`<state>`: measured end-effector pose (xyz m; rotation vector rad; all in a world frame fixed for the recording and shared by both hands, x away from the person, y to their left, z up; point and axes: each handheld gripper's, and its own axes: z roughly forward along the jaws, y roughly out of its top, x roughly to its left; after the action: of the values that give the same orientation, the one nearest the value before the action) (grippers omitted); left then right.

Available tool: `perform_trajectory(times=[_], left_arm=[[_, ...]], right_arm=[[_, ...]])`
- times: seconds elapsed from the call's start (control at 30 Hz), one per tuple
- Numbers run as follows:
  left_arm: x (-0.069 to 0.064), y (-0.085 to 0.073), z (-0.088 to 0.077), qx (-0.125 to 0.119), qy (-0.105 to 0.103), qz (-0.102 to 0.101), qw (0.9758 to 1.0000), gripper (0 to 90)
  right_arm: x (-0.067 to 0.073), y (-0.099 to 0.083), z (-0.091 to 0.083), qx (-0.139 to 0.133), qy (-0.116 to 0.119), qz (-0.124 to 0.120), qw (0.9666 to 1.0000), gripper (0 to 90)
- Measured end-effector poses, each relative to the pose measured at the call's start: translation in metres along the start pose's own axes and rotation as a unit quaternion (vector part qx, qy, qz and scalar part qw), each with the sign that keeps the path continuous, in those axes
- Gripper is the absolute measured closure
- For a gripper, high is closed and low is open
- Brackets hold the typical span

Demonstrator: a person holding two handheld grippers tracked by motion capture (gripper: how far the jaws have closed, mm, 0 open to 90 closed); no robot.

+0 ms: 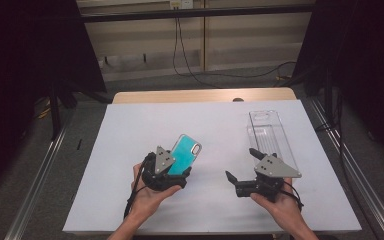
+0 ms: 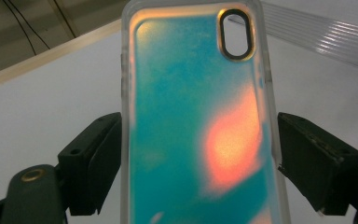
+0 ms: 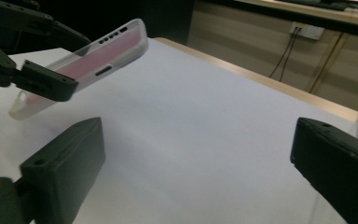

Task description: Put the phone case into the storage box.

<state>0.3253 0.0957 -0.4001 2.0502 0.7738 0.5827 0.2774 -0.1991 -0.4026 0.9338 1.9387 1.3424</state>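
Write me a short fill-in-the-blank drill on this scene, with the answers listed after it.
1. The left gripper grips a teal phone ____.
2. The right gripper has its jaws ____, with nothing between them.
3. The clear tray lies on the white table nearest the ____ gripper.
4. The oval hole in the case has a ____ rim.

Missing words: case; open; right; dark

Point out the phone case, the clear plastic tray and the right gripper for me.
phone case (image 2: 191, 140): left gripper view, middle of its teal back, between the jaws.
clear plastic tray (image 1: 272, 135): high view, its transparent floor, right of the table.
right gripper (image 1: 242, 165): high view, midway between its open fingertips.
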Motion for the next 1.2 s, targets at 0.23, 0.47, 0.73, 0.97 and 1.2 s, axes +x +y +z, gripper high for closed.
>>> perform_trajectory(times=[0.23, 0.47, 0.73, 0.97, 1.2], left_arm=[[-0.008, 0.002, 0.005, -0.004, 0.006, 0.009, 0.9999, 17.2], [-0.016, 0.004, 0.009, -0.008, 0.017, 0.030, 0.9994, 17.2], [-0.026, 0.004, 0.015, -0.011, 0.028, 0.043, 0.9986, 17.2], [-0.031, 0.006, 0.020, -0.016, 0.041, 0.060, 0.9973, 17.2], [-0.036, 0.006, 0.027, -0.013, 0.049, 0.073, 0.9961, 17.2]], right_arm=[[0.001, 0.005, 0.013, 0.006, 0.008, 0.027, 0.9996, 5.7], [0.002, 0.009, 0.022, 0.018, 0.005, 0.019, 0.9997, 3.4], [0.003, 0.019, 0.027, 0.044, 0.012, 0.016, 0.9988, 5.1], [0.001, 0.025, 0.030, 0.069, 0.020, 0.016, 0.9973, 6.9], [-0.001, 0.030, 0.038, 0.132, 0.034, 0.043, 0.9898, 7.8]])
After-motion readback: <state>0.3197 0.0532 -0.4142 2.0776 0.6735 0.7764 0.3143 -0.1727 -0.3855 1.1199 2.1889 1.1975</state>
